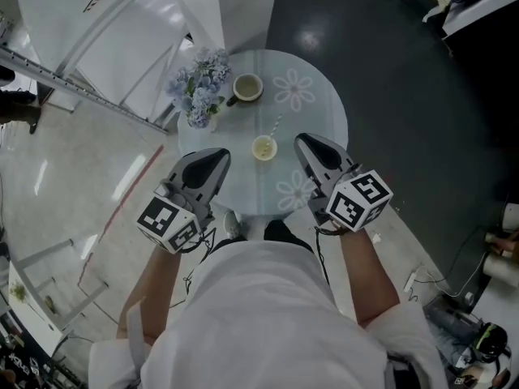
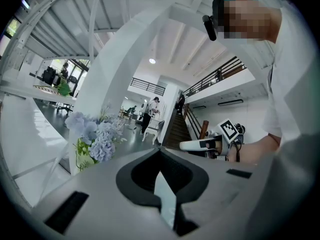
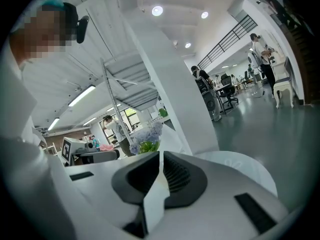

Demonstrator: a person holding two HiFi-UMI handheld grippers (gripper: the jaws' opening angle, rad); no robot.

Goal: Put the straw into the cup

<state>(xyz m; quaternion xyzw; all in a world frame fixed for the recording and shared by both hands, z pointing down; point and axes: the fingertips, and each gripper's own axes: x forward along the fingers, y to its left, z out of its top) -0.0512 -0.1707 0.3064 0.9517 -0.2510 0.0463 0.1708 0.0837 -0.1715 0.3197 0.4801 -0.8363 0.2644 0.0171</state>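
Observation:
A small cup (image 1: 264, 147) of pale drink stands on the round glass table (image 1: 324, 112), near its front edge. A thin striped straw (image 1: 276, 126) slants from the cup's rim toward the back right; its lower end seems to be inside the cup. My left gripper (image 1: 219, 154) hovers left of the cup, jaws shut and empty. On the cup's other side my right gripper (image 1: 302, 141) is also shut on nothing. Both gripper views look out level across the room; the left gripper (image 2: 160, 153) and right gripper (image 3: 160, 156) show their jaws pressed together there. Neither view shows the cup.
A vase of blue flowers (image 1: 200, 87) stands at the table's back left, with a second cup on a saucer (image 1: 247, 87) beside it. White flower decals mark the tabletop. A white slanted structure (image 1: 122, 31) rises behind the table. People stand far off in the hall.

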